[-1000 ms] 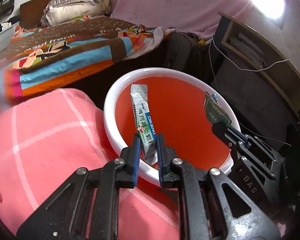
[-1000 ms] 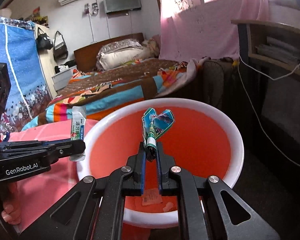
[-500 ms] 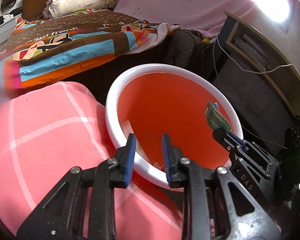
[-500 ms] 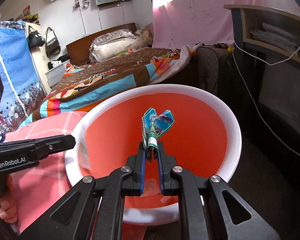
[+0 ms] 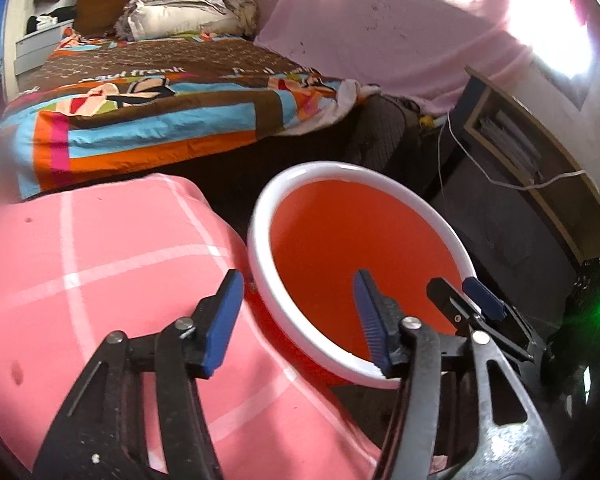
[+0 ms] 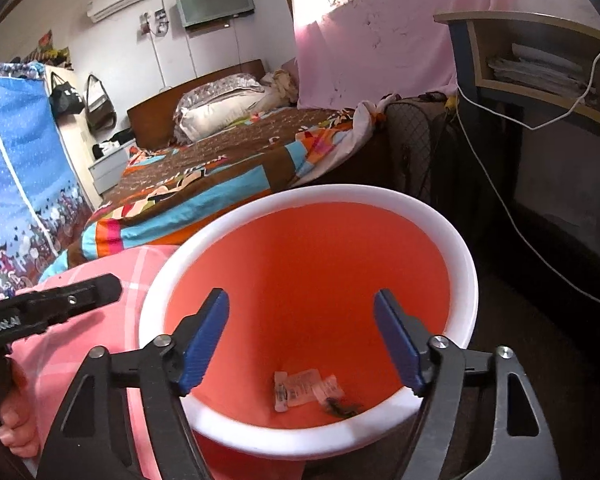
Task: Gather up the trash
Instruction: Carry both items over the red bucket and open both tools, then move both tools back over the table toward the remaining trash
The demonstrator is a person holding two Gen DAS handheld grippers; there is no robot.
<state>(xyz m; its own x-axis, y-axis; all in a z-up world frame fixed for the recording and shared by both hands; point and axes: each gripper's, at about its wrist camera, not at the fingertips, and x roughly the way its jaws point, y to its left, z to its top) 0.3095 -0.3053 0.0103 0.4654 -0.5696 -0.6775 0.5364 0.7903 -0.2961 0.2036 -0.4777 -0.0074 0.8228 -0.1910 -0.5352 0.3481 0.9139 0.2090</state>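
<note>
Trash: I see a few pale crumpled plastic wrappers (image 6: 305, 389) and a dark scrap lying on the bottom of the round orange bin with the white rim (image 6: 471, 276), which stands just beside the pink checked cloth (image 5: 112, 264).
Risk, bin: my right gripper (image 6: 300, 342) hangs right over the near rim; I judge that a careless pull-back could catch a finger on it and tip the light bin.
Risk, cloth: my left gripper (image 5: 296, 320) straddles the rim and the cloth edge, so I could snag fabric.
Right fingers (image 6: 202, 344): spread wide, holding nothing, touching nothing I can see.
Left fingers (image 5: 222, 320): also wide apart and empty.
Surroundings: the bed with the colourful patchwork cover (image 5: 160, 108) lies well behind.
</note>
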